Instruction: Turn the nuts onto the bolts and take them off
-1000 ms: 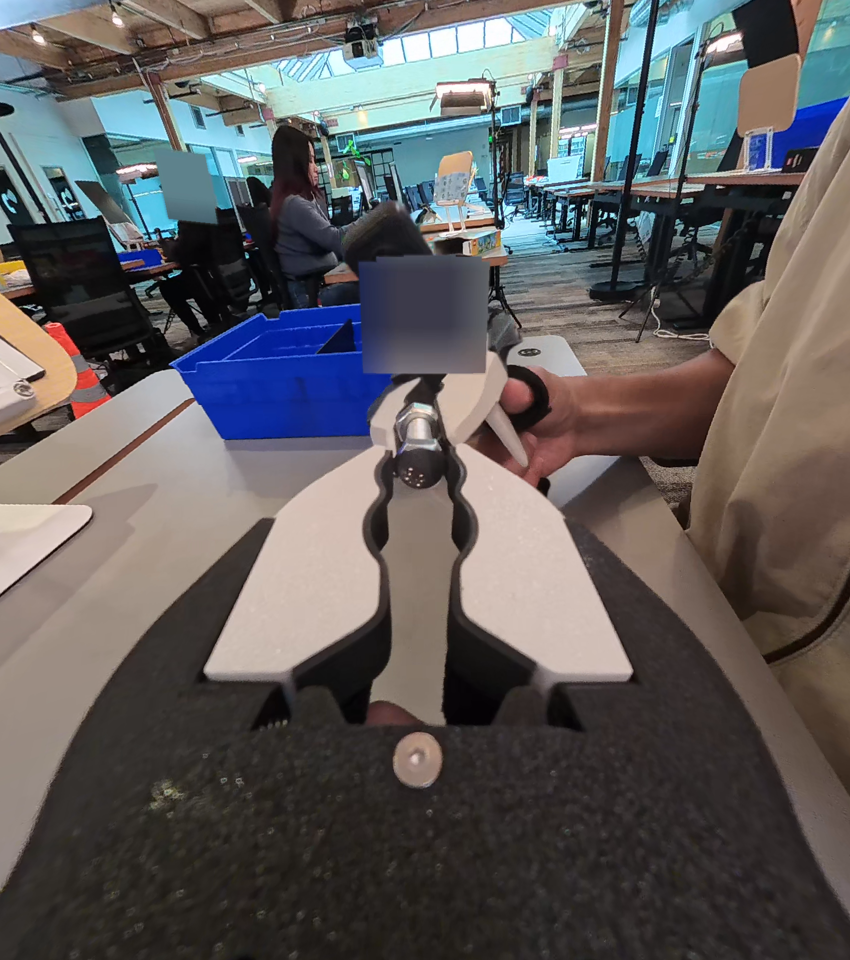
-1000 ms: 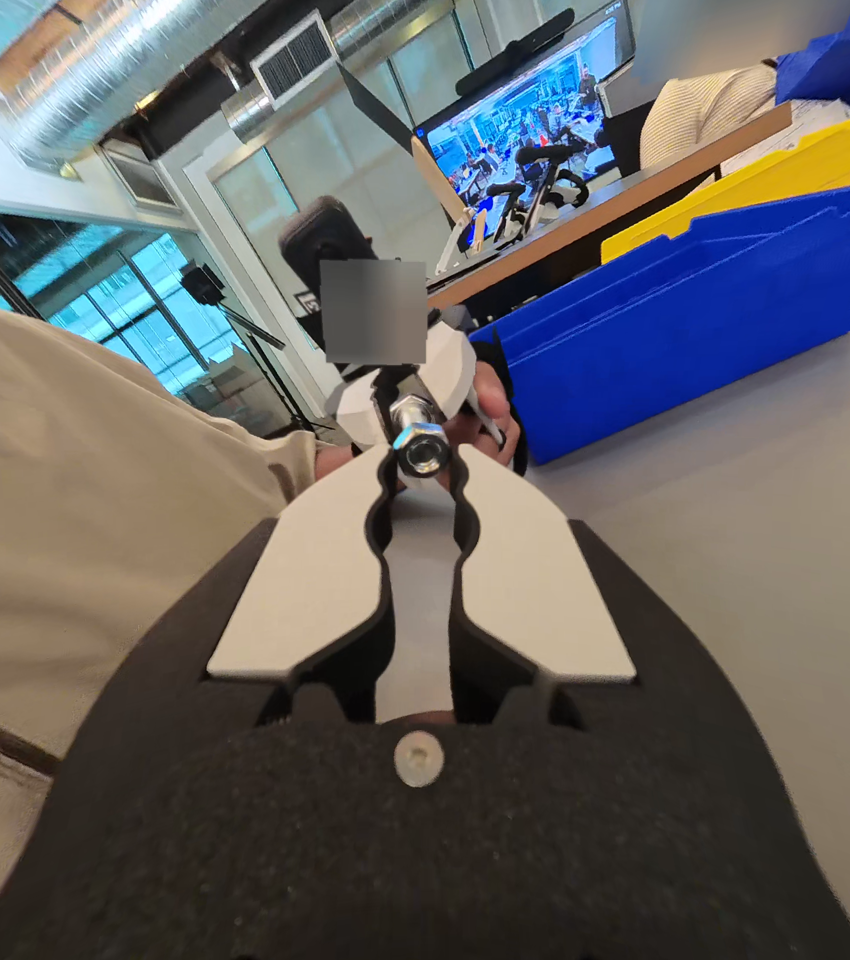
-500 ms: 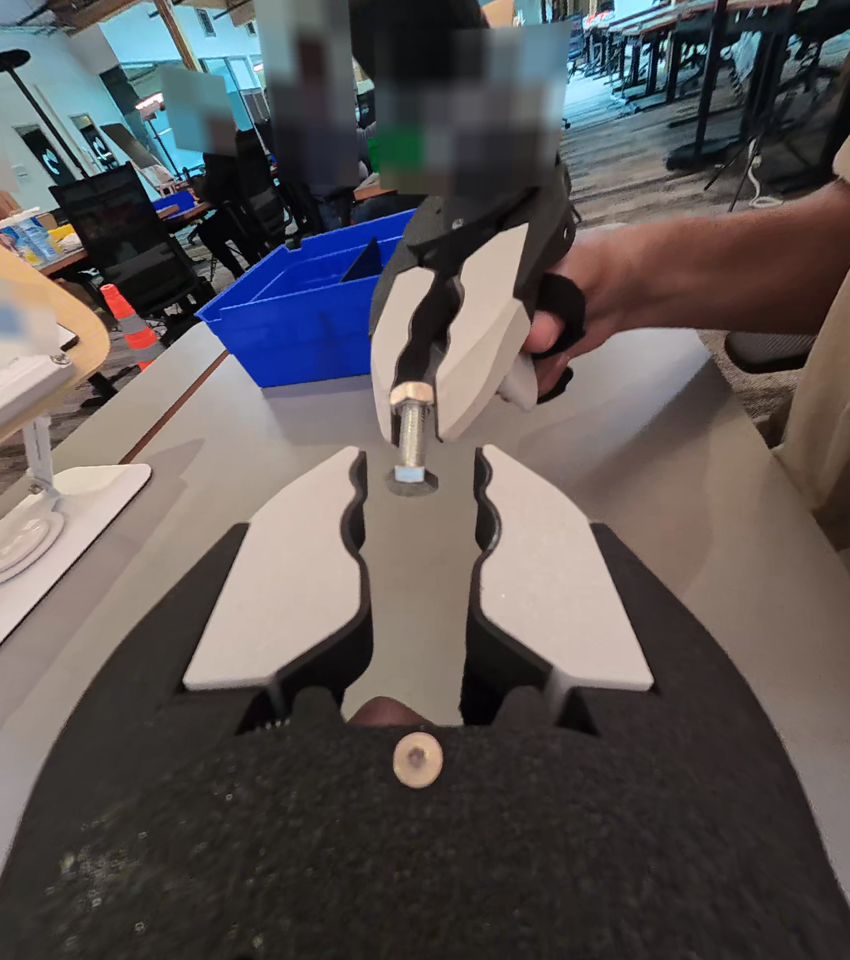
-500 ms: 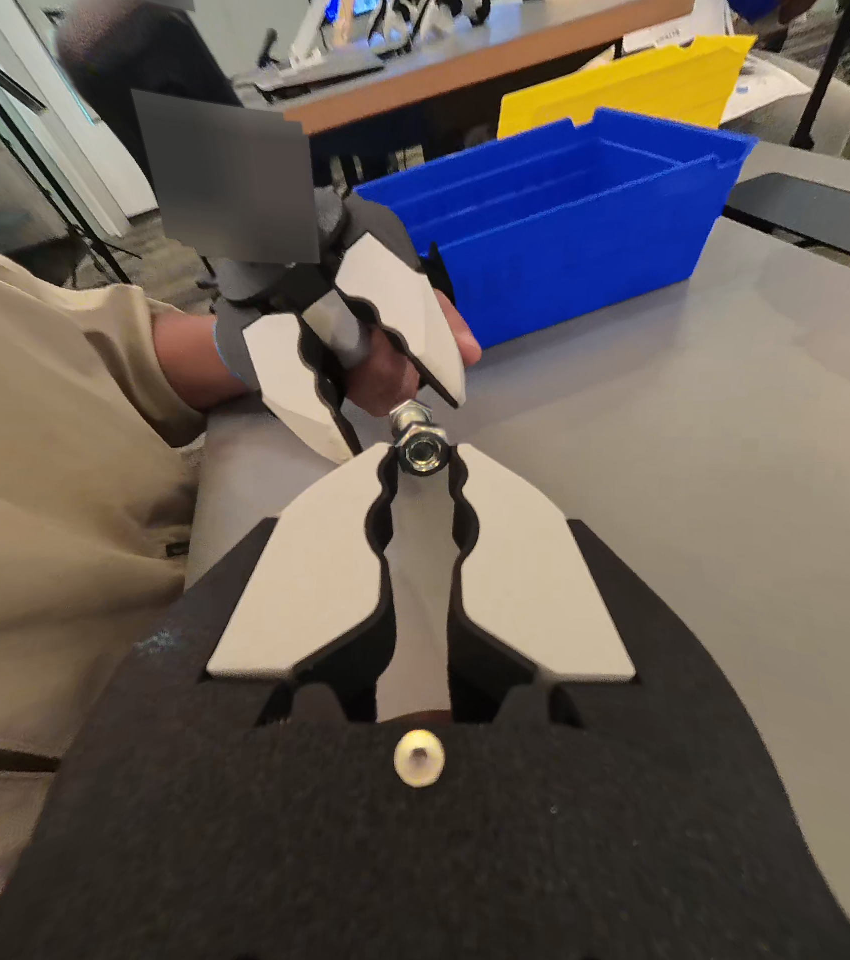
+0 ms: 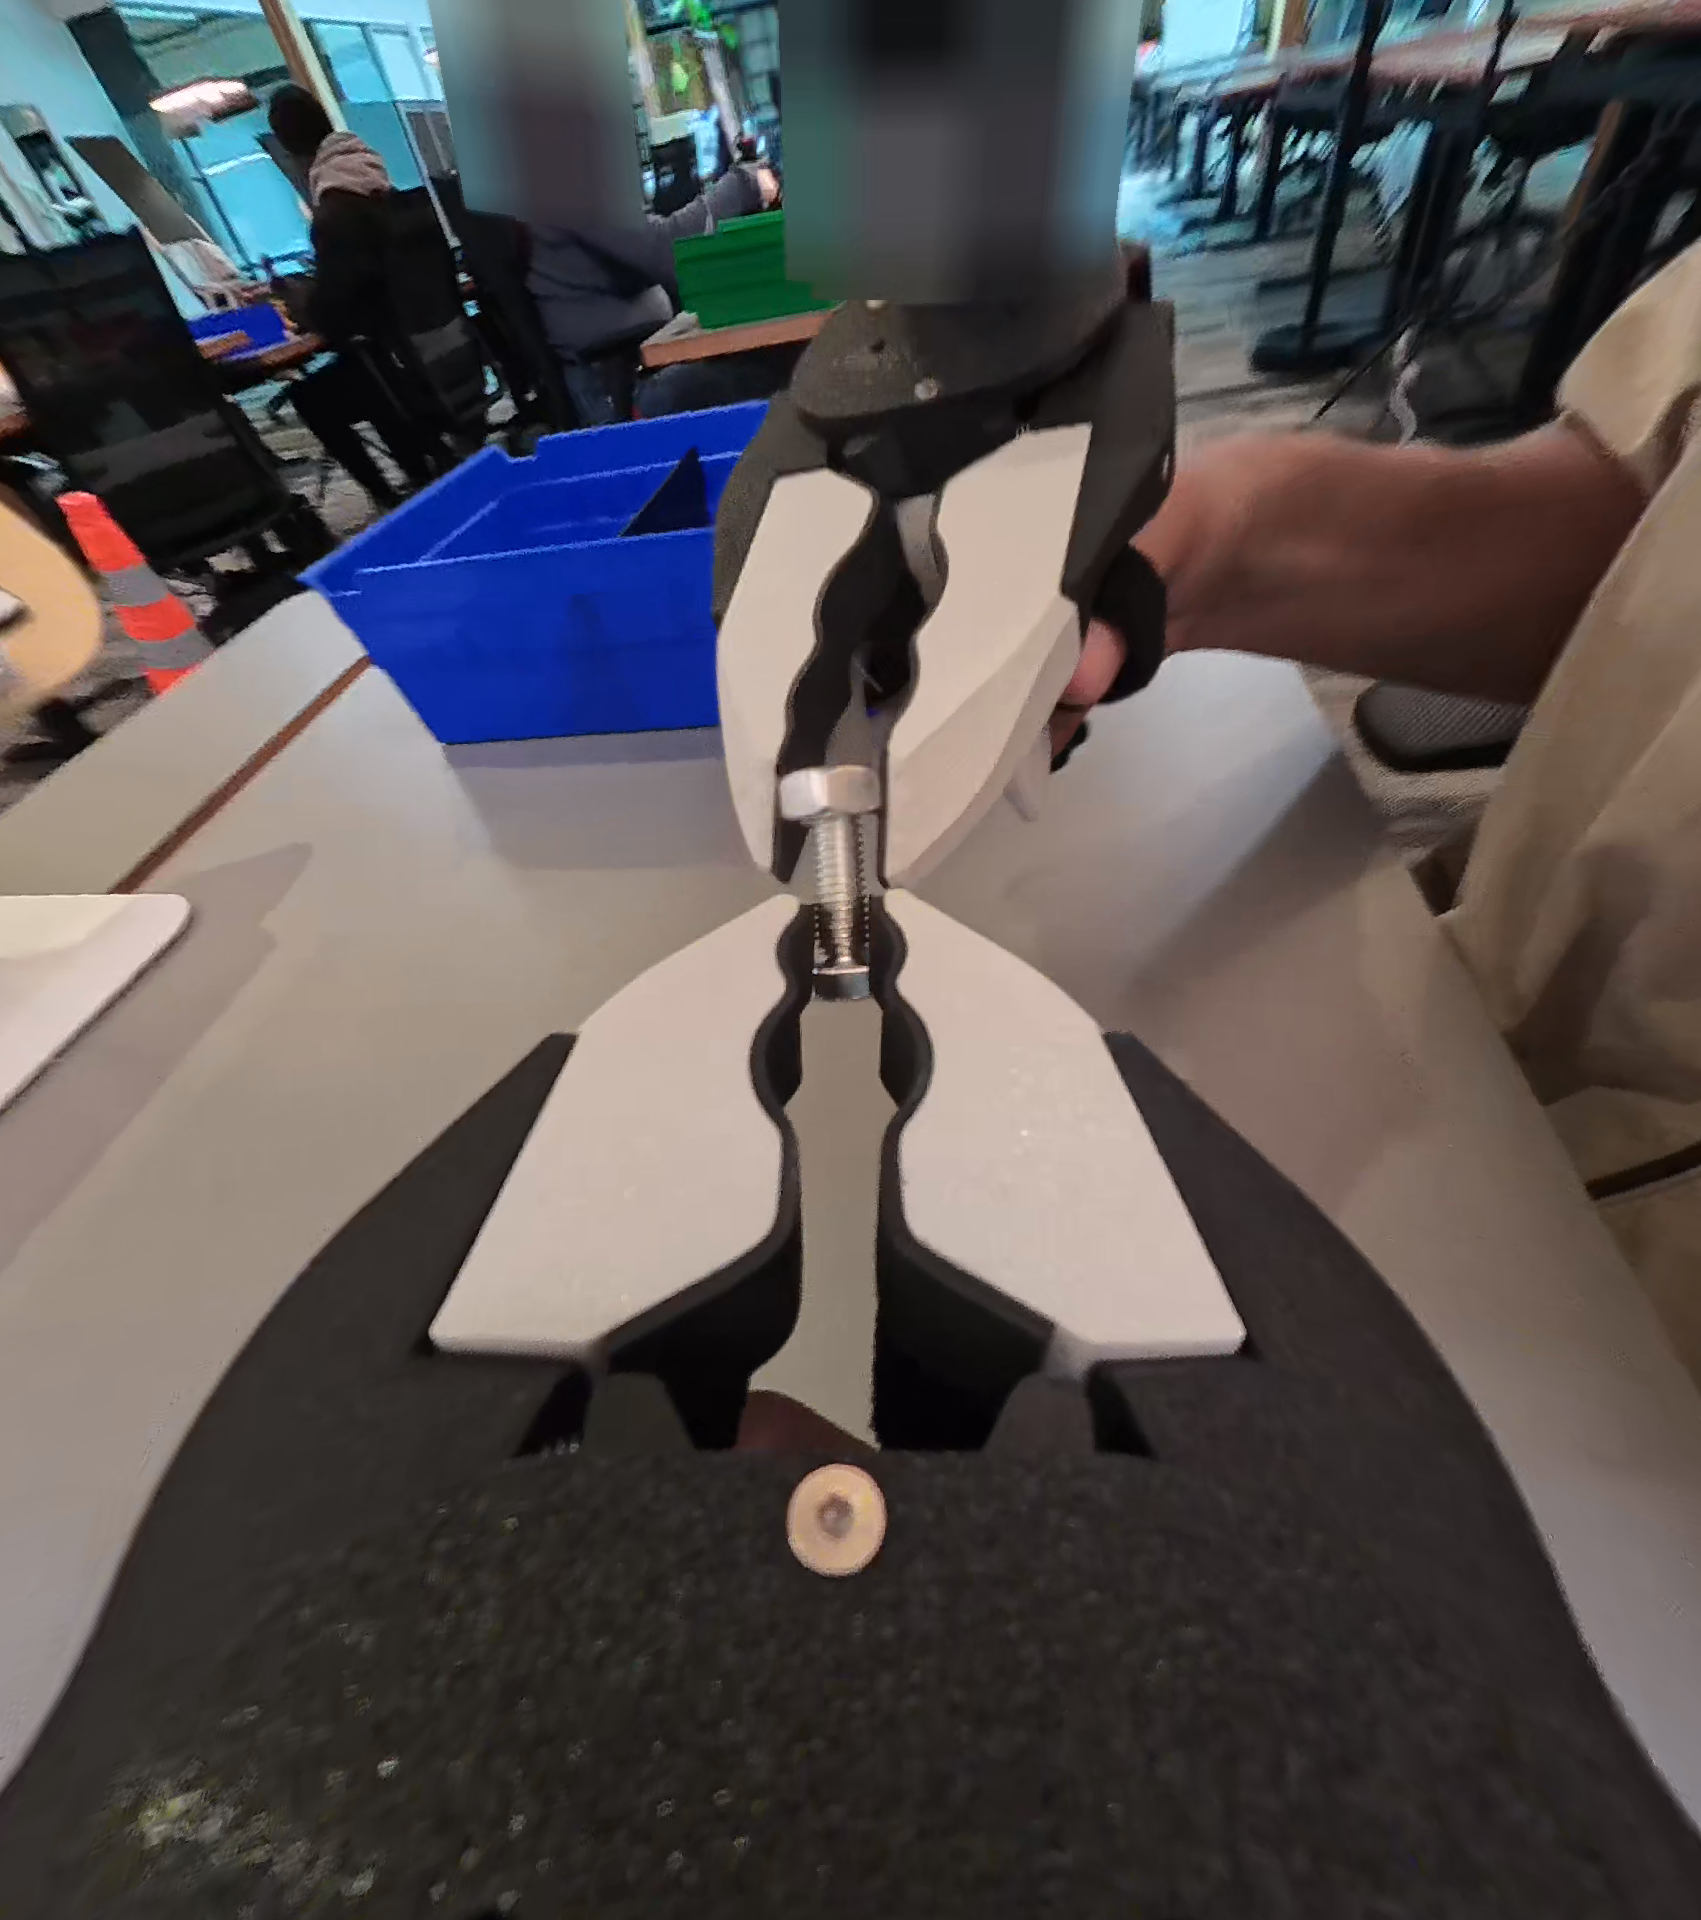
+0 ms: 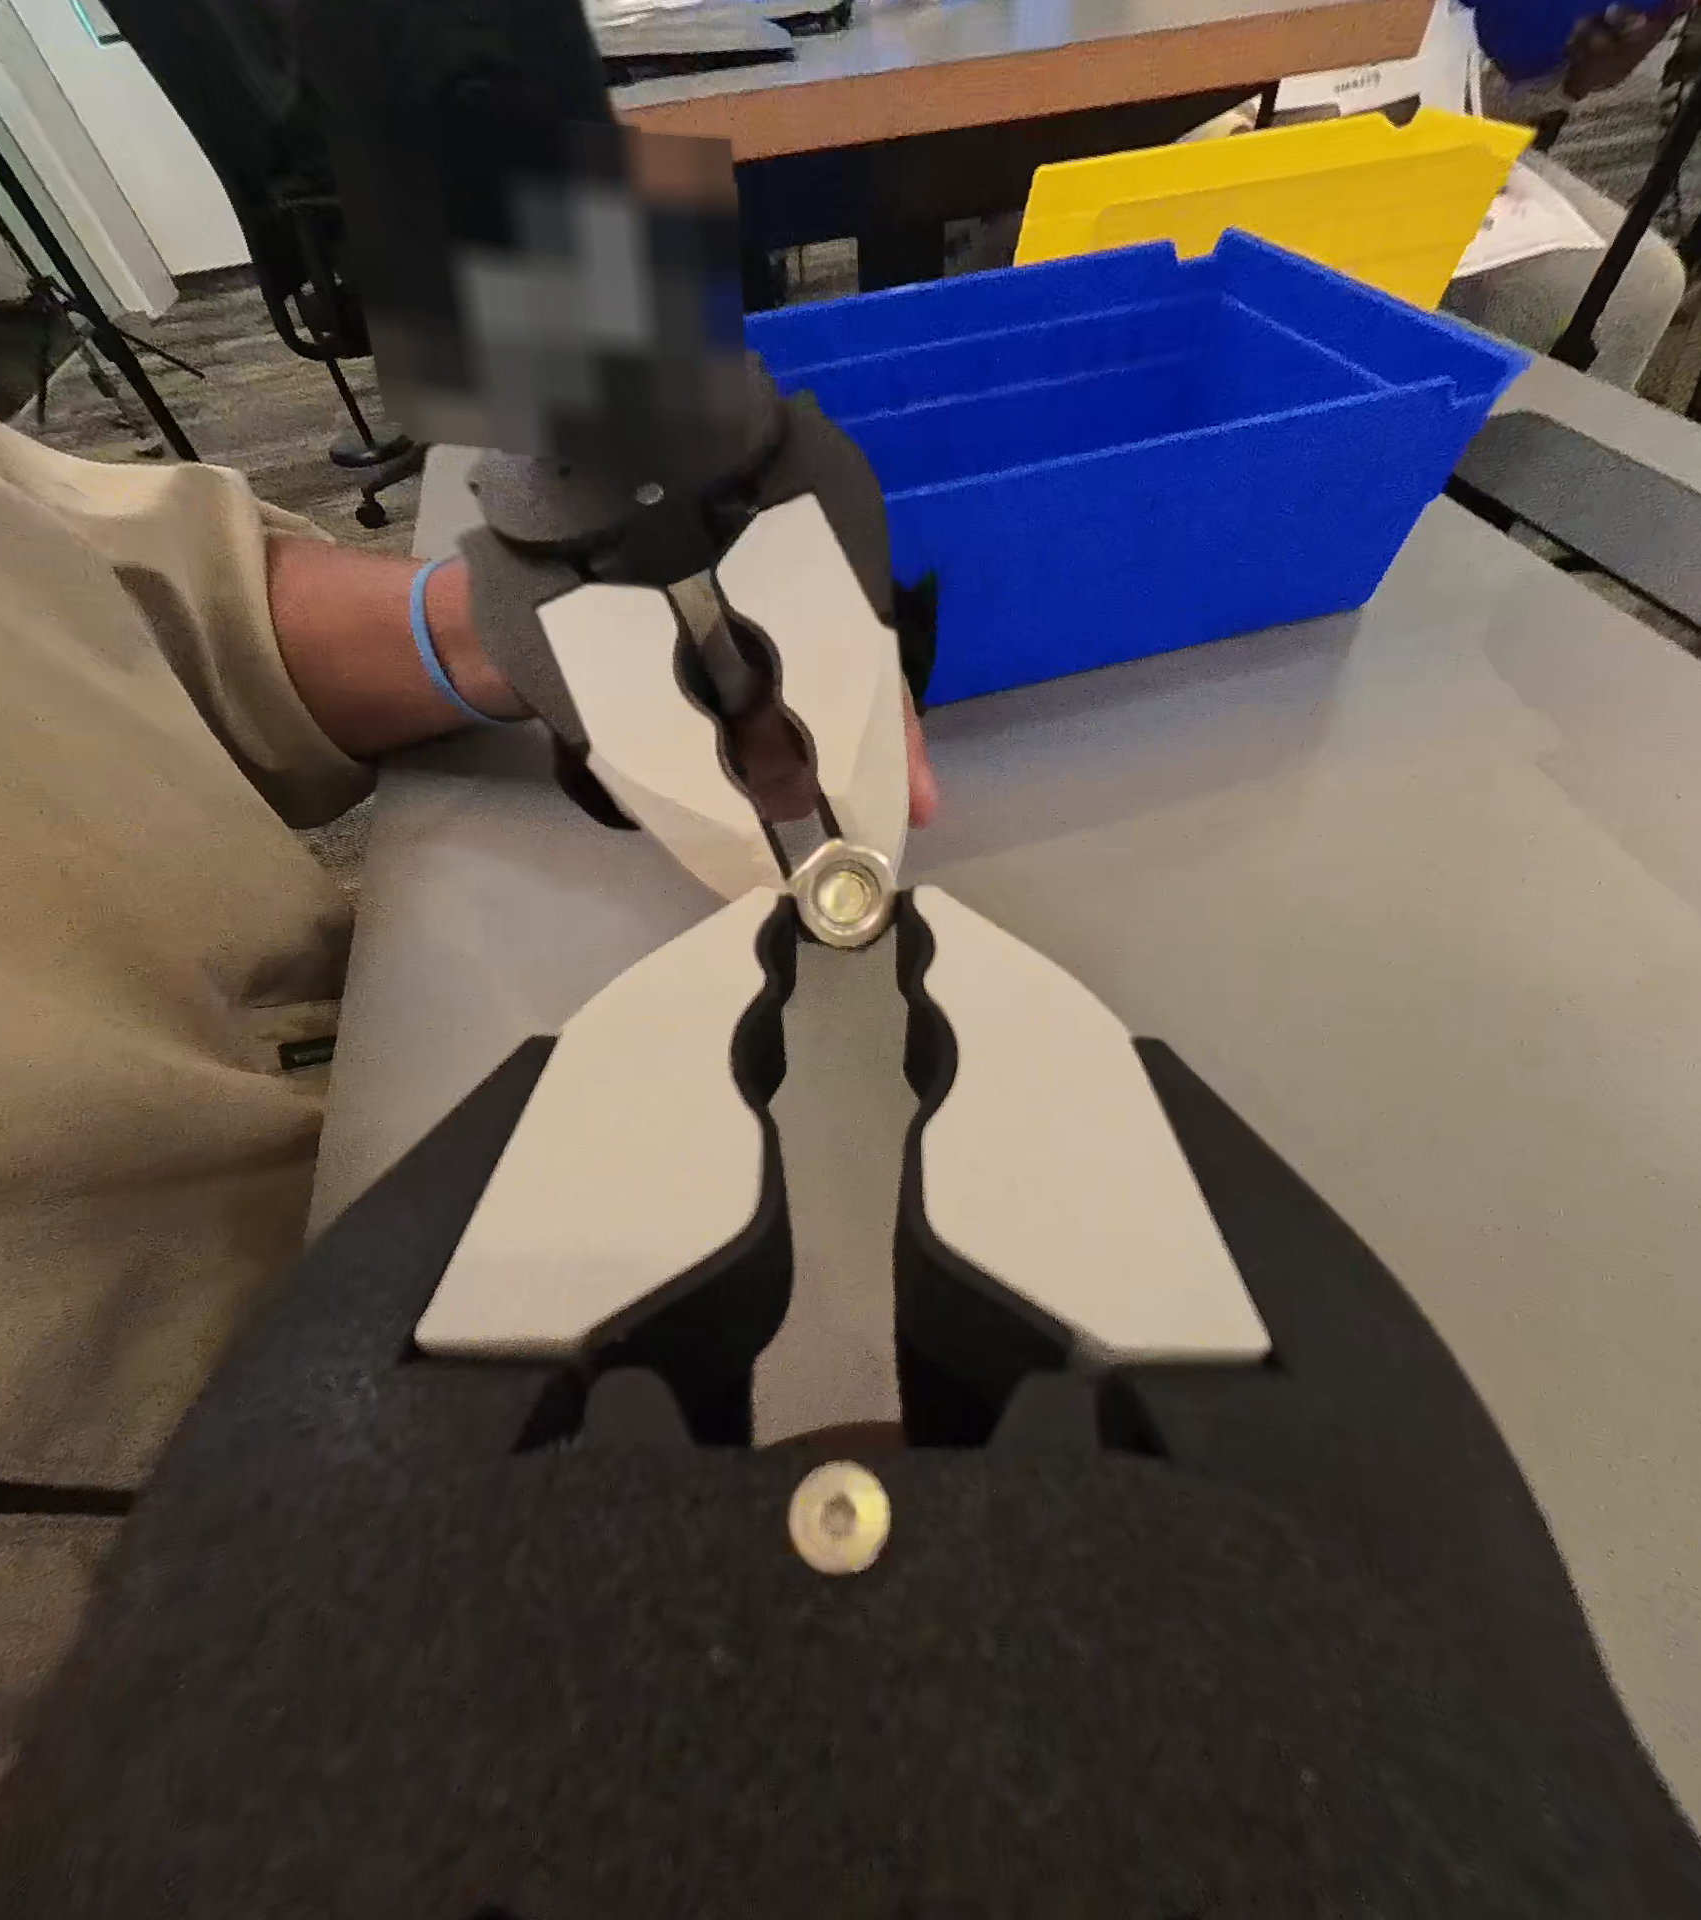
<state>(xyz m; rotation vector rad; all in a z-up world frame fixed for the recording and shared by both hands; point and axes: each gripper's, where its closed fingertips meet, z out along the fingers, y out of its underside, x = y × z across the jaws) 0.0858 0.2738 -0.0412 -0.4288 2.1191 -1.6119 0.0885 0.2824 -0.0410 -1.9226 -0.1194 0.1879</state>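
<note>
A silver bolt (image 5: 833, 868) stands upright above the grey table (image 5: 513, 935), head down. A hex nut (image 5: 830, 795) sits on its upper end. My left gripper (image 5: 838, 914) is shut on the bolt's lower shank, just above the head. My right gripper (image 5: 835, 857) comes down from above and is shut on the nut. In the right wrist view the nut (image 6: 841, 906) shows end-on between my right gripper's tips (image 6: 844, 920), with the bolt's end in its hole. The left gripper (image 6: 830, 862) reaches in there from the upper left.
A blue bin (image 5: 534, 623) stands on the table behind the grippers and also shows in the right wrist view (image 6: 1137, 499). A yellow bin (image 6: 1241, 197) lies beyond it. A white stand base (image 5: 25, 966) is at the left. A person's beige sleeve (image 5: 1656, 727) is close on the right. My left and right fingertips are right by each other.
The left gripper opened half a second ago while the right held the nut and bolt; it has now shut on the bolt again. Both grippers have tilted down toward the table.
</note>
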